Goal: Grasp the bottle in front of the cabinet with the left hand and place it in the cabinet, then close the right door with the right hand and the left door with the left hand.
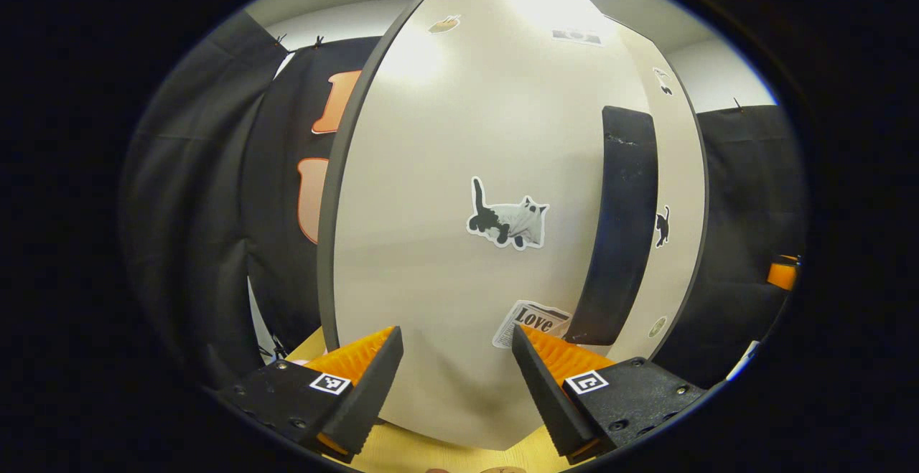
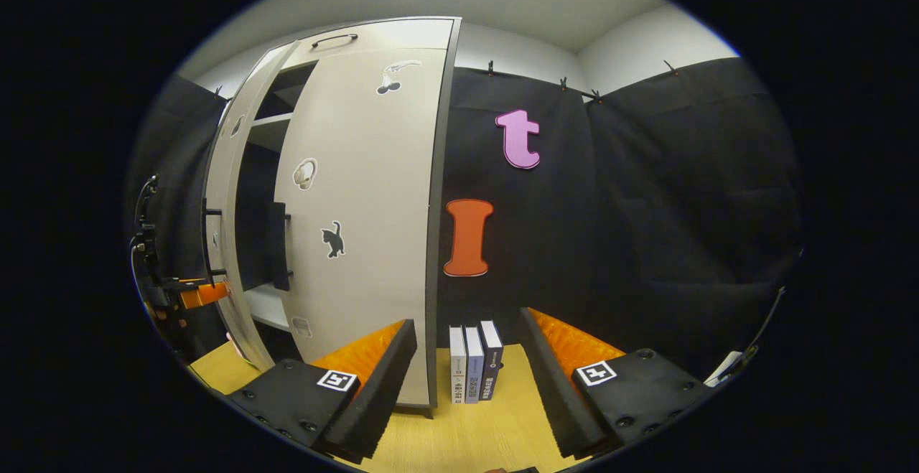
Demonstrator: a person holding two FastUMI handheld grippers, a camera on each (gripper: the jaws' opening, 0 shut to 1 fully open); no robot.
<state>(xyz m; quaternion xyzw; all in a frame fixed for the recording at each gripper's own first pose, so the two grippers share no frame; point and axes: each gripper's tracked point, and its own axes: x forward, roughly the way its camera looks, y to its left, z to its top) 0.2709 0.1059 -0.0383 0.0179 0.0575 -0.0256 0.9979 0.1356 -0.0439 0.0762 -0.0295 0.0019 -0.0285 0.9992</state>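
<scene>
Right gripper view: books point(image 2: 474, 364) beside cabinet point(image 2: 362, 200), left door point(image 2: 228, 229) ajar.

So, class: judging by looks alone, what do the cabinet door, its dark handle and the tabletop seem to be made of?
Cabinet door: probably laminated board, smooth and semi-matt; it shows a soft sheen from the light and a dark edge band. Handle: matt black, perhaps plastic or foam; the look leaves it open. Tabletop: pale wood or wood-look laminate, with faint grain lines.
</scene>
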